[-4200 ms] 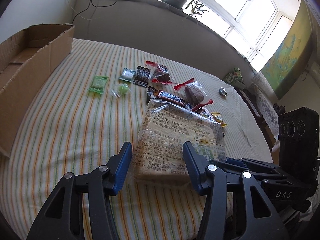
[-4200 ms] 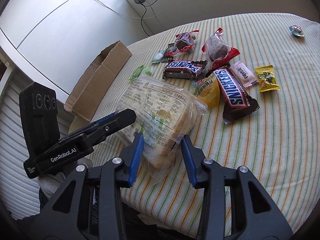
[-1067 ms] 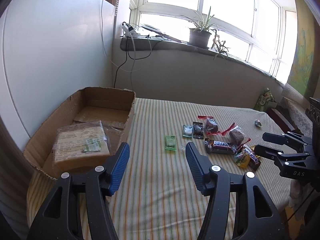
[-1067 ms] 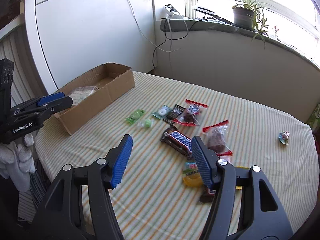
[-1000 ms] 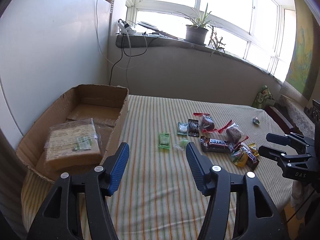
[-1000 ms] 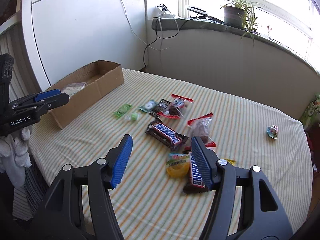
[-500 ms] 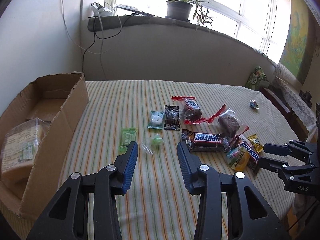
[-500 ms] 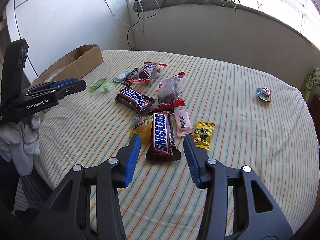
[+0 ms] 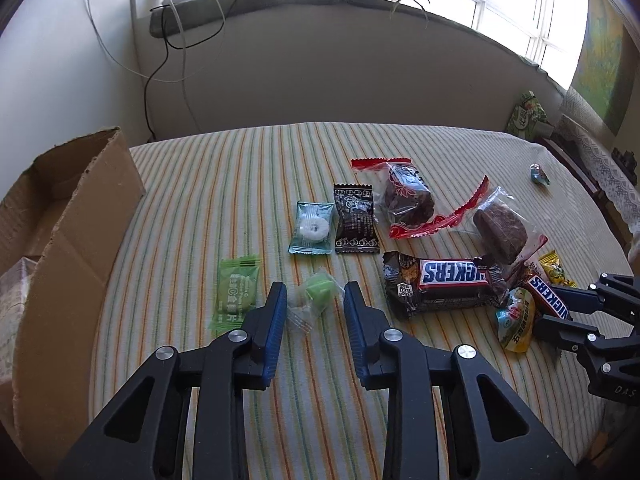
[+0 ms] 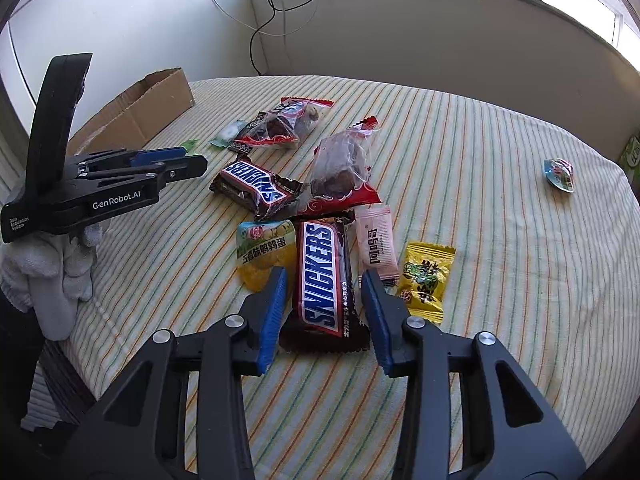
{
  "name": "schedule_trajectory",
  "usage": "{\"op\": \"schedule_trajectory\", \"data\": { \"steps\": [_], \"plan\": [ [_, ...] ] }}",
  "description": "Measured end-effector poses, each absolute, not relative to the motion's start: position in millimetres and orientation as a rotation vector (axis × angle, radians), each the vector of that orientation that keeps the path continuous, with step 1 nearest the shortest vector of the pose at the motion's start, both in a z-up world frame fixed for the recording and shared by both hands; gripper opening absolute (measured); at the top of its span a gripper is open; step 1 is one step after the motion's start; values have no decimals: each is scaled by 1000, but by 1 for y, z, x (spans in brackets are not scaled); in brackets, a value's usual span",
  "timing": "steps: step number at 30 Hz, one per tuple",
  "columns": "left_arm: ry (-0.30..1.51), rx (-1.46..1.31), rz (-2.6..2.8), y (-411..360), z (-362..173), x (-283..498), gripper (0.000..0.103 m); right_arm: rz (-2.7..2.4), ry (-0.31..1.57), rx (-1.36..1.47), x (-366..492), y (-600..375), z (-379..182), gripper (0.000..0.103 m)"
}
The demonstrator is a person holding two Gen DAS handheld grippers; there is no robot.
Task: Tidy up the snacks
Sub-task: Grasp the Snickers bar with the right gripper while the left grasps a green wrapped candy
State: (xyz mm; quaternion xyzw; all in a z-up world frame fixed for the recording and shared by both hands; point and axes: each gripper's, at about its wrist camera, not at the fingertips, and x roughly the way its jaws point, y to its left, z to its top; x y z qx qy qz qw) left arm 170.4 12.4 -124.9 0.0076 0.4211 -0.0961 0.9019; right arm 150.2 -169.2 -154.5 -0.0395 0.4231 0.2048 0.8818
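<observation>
- The cardboard box [image 9: 72, 216] sat at the table's left edge, with a clear-wrapped bread pack [image 9: 14, 300] just visible inside.
- Left gripper [image 9: 315, 300] was spread open around a small green candy [image 9: 318, 298].
- Right gripper [image 10: 326, 284] gaped either side of a Snickers bar [image 10: 322, 276] lying on the striped cloth [image 10: 500, 240], not pinching it.

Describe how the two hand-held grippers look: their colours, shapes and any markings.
Each hand-held gripper has a black frame with triangular cut-outs, silver round screw heads and two blue ribbed pads. The left hand-held gripper bears white lettering "GenRobot.AI" on its side, and a white knitted glove grips it. The right hand-held gripper shows "DAS" on its body. No cables are visible.
</observation>
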Motion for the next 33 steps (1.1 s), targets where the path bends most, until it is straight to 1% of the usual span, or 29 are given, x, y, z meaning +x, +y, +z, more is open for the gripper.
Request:
{"op": "schedule_trajectory", "data": {
  "steps": [2, 8, 16, 23, 33],
  "plan": [
    [877, -4, -199, 15, -126, 171, 23, 427, 884, -71, 150, -172, -155, 36],
    [868, -14, -203, 18, -124, 170, 18, 417, 876, -68, 145, -173, -155, 31],
    [845, -9, -205, 18, -120, 164, 15, 412, 867, -32, 138, -183, -150, 30],
    [815, -2, -216, 17, -110, 151, 15, 406, 824, -10, 124, -189, -134, 30],
    [714, -54, -190, 45, -73, 120, 15, 453, 756, -46, 125, -164, -101, 30]
  ]
}}
